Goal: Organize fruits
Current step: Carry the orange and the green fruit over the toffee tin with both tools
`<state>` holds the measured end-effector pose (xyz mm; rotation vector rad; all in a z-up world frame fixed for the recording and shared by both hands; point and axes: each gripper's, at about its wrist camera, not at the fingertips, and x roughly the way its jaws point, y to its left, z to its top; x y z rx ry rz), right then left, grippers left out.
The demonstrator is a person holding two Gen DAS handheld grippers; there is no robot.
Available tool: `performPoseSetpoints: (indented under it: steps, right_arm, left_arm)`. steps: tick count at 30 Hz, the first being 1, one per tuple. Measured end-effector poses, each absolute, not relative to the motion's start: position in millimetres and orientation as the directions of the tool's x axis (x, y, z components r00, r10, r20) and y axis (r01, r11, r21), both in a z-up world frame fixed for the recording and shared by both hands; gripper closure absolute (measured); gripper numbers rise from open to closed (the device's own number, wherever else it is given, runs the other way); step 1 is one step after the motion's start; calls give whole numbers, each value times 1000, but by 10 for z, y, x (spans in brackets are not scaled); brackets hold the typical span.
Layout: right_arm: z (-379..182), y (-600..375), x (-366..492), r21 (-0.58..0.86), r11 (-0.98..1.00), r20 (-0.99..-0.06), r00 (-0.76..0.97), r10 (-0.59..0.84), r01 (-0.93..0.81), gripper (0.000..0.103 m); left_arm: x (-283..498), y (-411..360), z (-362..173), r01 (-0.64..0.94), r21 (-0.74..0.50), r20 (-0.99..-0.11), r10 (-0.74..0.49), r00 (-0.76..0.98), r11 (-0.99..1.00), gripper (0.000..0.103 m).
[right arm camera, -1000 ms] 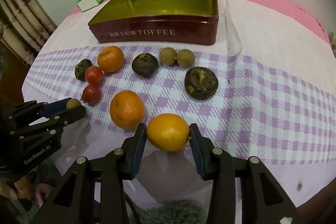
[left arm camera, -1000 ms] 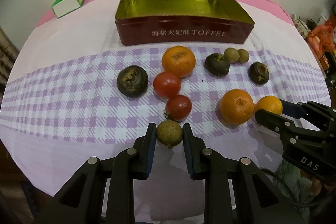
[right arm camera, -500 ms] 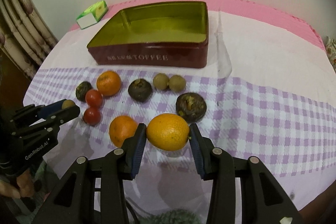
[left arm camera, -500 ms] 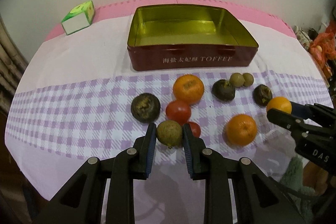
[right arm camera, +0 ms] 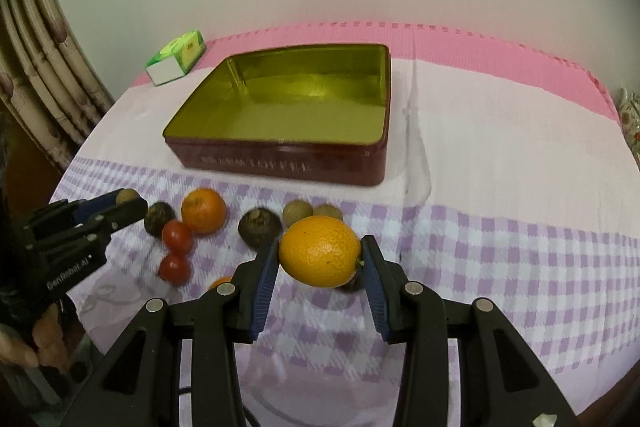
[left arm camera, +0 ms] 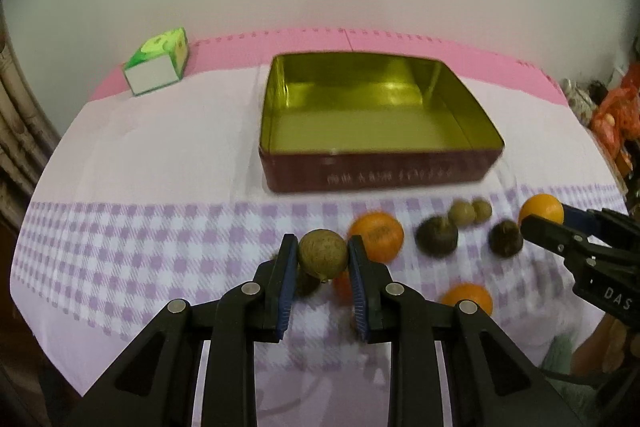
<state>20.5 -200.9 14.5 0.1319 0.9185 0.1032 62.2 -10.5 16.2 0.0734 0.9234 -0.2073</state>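
My left gripper (left arm camera: 322,259) is shut on a small brown round fruit (left arm camera: 322,254) and holds it above the checked cloth. My right gripper (right arm camera: 320,259) is shut on a yellow-orange fruit (right arm camera: 320,251), also lifted. An empty red toffee tin (left arm camera: 376,171) with a gold inside stands behind the fruits; it also shows in the right wrist view (right arm camera: 280,163). On the cloth lie an orange (left arm camera: 377,235), dark round fruits (left arm camera: 437,235), two small brown fruits (left arm camera: 470,211), another orange (left arm camera: 467,298) and two red tomatoes (right arm camera: 177,235).
A green and white carton (left arm camera: 157,67) lies at the back left on the pink table edge. A curtain (right arm camera: 44,67) hangs at the left. Clutter (left arm camera: 612,115) sits beyond the table's right side.
Both grippers have risen with their fruits, and both views now look down on the tin from higher up. The fruits on the cloth have not moved.
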Motion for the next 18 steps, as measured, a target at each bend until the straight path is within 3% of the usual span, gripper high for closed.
performPoseSetpoints:
  steps: [10, 18]
  right_arm:
    - [353, -2022, 650, 130, 990, -747, 652, 130, -49, 64]
    - [319, -1976, 1055, 112, 992, -770, 626, 122, -56, 64]
  left_arm:
    - [1071, -82, 341, 195, -27, -749, -149, 645, 980, 77]
    - [1480, -79, 282, 184, -53, -787, -154, 597, 981, 77]
